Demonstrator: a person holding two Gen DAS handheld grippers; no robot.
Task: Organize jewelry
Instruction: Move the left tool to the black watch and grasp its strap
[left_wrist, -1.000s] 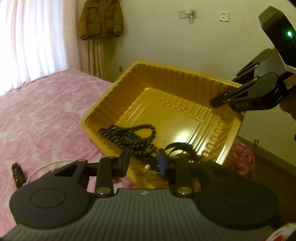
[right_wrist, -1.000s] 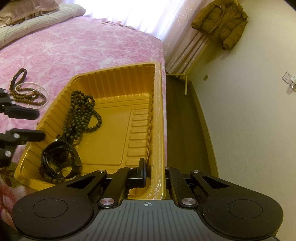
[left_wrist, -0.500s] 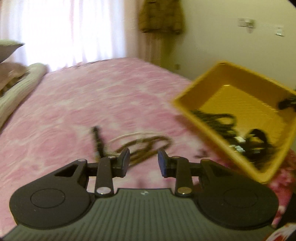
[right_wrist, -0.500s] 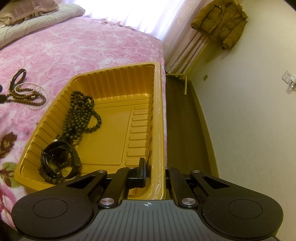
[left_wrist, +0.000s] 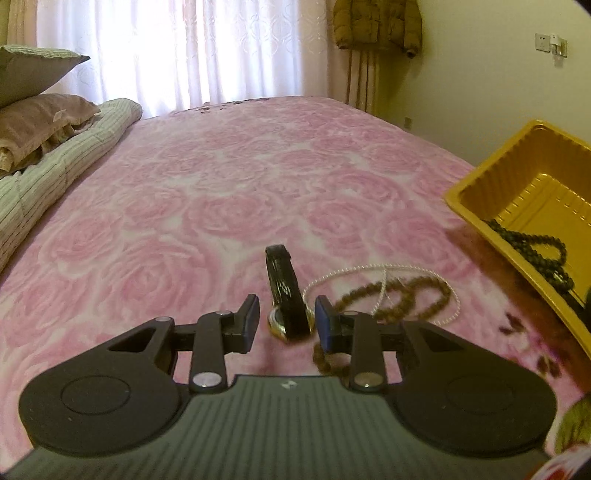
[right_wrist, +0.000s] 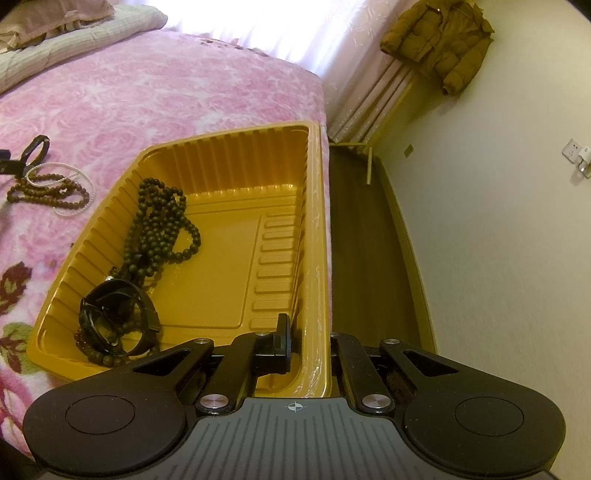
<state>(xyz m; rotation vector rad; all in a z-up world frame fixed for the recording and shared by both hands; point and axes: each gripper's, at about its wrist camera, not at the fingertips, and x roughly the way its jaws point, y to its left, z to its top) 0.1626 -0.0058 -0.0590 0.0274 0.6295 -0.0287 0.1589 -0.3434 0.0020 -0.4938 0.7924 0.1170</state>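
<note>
A yellow plastic tray (right_wrist: 236, 166) sits at the edge of the pink rose blanket. It holds a dark bead necklace (right_wrist: 159, 229) and a black watch (right_wrist: 114, 317) lying on more beads. My right gripper (right_wrist: 310, 332) is shut on the tray's near rim, one finger inside the wall and one outside. My left gripper (left_wrist: 286, 317) is open, low over the blanket. A black-strapped watch with a gold case (left_wrist: 284, 291) lies just beyond and between its fingertips, untouched. Right of it lie a white pearl strand (left_wrist: 384, 273) and a brown bead necklace (left_wrist: 402, 299).
Pillows and a folded striped quilt (left_wrist: 55, 158) lie at the bed's far left. The tray (left_wrist: 517, 206) is to the right of the left gripper. Dark floor (right_wrist: 362, 240) runs along the bed edge by the wall. A jacket (right_wrist: 439, 40) hangs near the curtain.
My left gripper has swung away from the tray, across the bed and down to the watch and loose necklaces. Its jaws stay equally apart. The right gripper and tray have not moved.
</note>
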